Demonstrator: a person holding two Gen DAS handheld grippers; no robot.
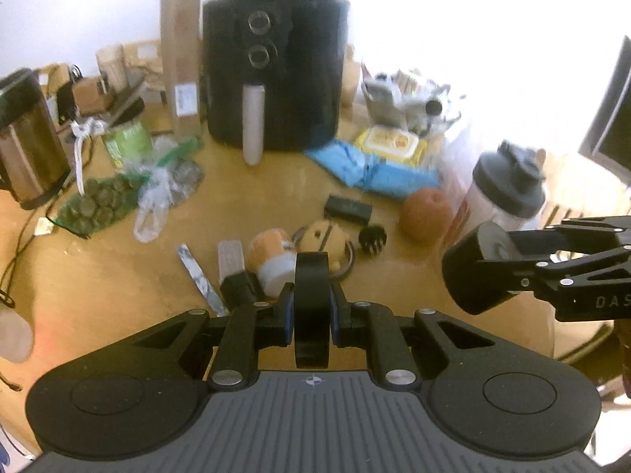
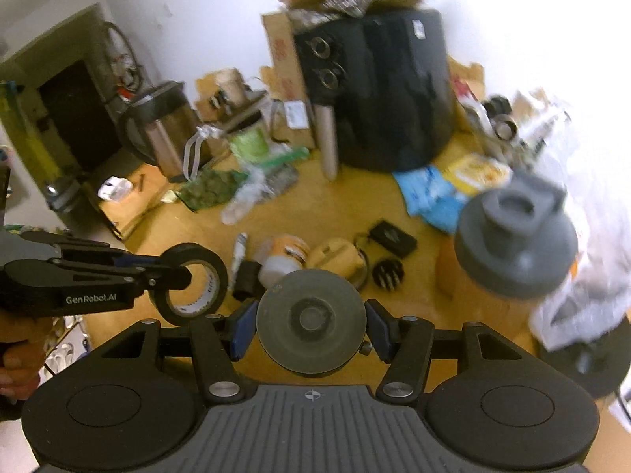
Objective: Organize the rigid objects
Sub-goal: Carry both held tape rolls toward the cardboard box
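My left gripper (image 1: 311, 315) is clamped on a black roll of glossy electrical tape (image 1: 311, 307), pads pressing its two flat faces so the ring stands on edge between them. My right gripper (image 2: 311, 329) is closed on a squat black cylinder with a grey disc face and a small hub at its centre (image 2: 311, 325); the blue-faced pads bear on its curved side. Both loads are carried clear of the round yellow wooden table (image 1: 118, 268).

Procedure, as I judge it: carry each piece to its own resting spot. Keep both grips firm, since the tape's smooth rim and the cylinder's round wall could each roll out of slack pads. Lower each until it bears on wood before releasing. Set the tape on a flat face, not on its rim.

Ahead of the left fingertips lie the unsorted hard pieces: an orange and white plastic bottle on its side (image 1: 272, 256), a tan blocky toy figure (image 1: 325, 240), a small black ribbed cog-like part (image 1: 372, 238) and a flat black rectangular case (image 1: 348, 207). Further ahead stands a tall matt black air fryer with a pale handle (image 1: 276, 67). To the right of my right gripper, near it, rises a translucent shaker bottle with a grey domed lid (image 2: 514, 236); pass well clear of it.
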